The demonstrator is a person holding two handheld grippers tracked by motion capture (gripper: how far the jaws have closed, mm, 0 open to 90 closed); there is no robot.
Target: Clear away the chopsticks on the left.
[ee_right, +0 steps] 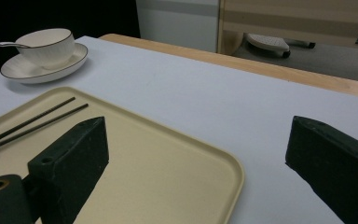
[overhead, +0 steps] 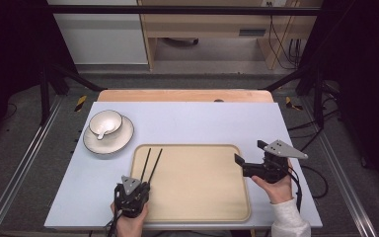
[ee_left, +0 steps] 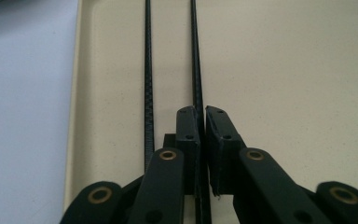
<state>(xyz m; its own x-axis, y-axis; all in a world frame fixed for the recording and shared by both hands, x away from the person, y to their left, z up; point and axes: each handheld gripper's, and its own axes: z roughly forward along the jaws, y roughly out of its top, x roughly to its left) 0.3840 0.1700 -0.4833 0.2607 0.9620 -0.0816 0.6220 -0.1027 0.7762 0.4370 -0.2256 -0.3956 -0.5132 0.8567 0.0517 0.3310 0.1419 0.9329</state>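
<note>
Thin black chopsticks (ee_left: 196, 56) on smooth beige tray (ee_left: 284, 70), apparently one pinched by left gripper (ee_left: 202, 126); right gripper (ee_right: 196, 154) spread.

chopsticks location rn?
High view: the chopsticks lie side by side on the left part of the beige tray, near ends at the left gripper, right of the saucer.

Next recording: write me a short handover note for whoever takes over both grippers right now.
Left gripper: jaws closed on the right one of two black chopsticks; the other lies free just to its left, both on the left side of the beige tray.
Right gripper: open, holding nothing, over the tray's right edge.
Bowl with a spoon sits on a saucer, off the tray at far left.
Done: chopsticks are on the tray.
Left, probably: let go of the chopstick; the crockery may go onto the tray next.
</note>
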